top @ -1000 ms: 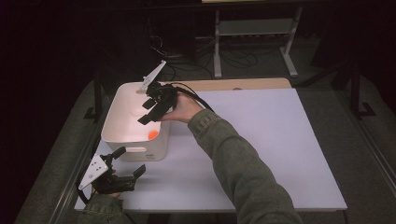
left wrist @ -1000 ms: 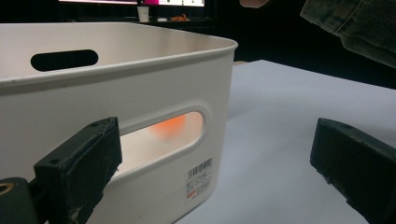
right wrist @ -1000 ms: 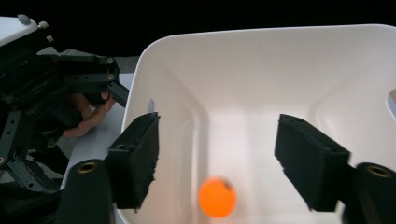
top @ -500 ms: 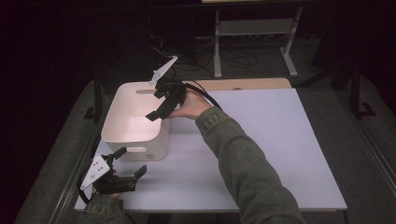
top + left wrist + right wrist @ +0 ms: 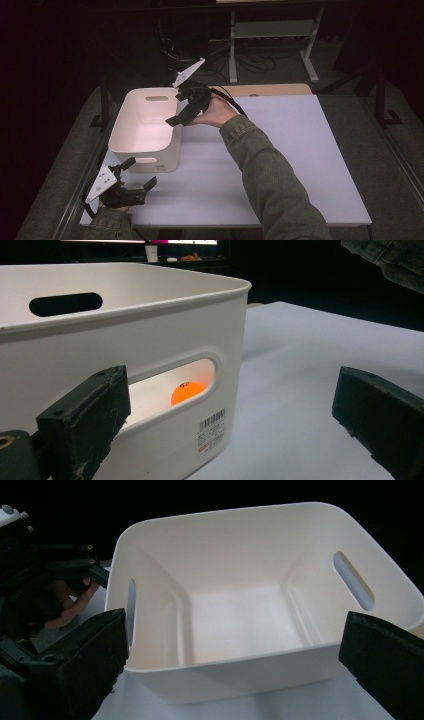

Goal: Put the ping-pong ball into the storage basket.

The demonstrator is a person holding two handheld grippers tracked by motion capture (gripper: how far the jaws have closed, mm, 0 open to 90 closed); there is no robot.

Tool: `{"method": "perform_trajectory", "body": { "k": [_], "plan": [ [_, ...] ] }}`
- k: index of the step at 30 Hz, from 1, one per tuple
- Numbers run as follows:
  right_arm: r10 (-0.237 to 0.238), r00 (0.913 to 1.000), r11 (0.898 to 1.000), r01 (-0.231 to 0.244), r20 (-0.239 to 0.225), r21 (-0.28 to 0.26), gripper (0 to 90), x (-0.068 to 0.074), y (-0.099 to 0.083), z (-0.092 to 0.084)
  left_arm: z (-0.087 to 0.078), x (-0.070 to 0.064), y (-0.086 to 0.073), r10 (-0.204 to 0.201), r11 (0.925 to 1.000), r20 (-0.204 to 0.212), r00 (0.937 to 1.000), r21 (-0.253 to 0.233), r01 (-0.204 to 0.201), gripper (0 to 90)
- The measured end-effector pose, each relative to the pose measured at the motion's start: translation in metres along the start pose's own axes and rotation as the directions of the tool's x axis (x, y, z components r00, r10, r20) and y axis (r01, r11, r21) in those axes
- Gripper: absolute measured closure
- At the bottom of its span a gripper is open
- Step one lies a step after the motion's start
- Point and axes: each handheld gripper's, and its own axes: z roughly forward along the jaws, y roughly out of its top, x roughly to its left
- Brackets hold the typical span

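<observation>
We held our right gripper over the white bin, jaws just opened and empty; our left gripper rested nearby, jaws apart

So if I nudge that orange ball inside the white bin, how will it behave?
The orange ball looks round and smooth, so it would probably roll at a slight touch. It resembles a table-tennis ball, so it is likely very light and may bounce off or slip from a gripper. The white bin has high walls, which should keep it inside.
</observation>
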Motion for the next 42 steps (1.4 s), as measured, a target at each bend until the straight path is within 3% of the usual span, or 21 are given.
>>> {"method": "perform_trajectory", "body": {
  "k": [12,26,42],
  "plan": [
    [0.032,0.9980,0.999,-0.031,0.054,-0.012,0.0,-0.001,-0.025,-0.031,0.001,0.000,0.000,0.002,1.0000,0.001,1.0000,0.000,-0.002,1.6],
    [0.078,0.9926,0.997,-0.075,0.093,-0.034,0.0,-0.003,-0.058,-0.054,0.001,0.000,0.000,0.002,1.0000,-0.001,1.0000,0.000,-0.002,1.6],
    [0.137,0.9793,0.990,-0.130,0.149,-0.056,0.0,-0.003,-0.098,-0.081,0.001,0.000,0.000,0.001,1.0000,-0.002,1.0000,0.003,-0.001,1.6]
  ]
}}
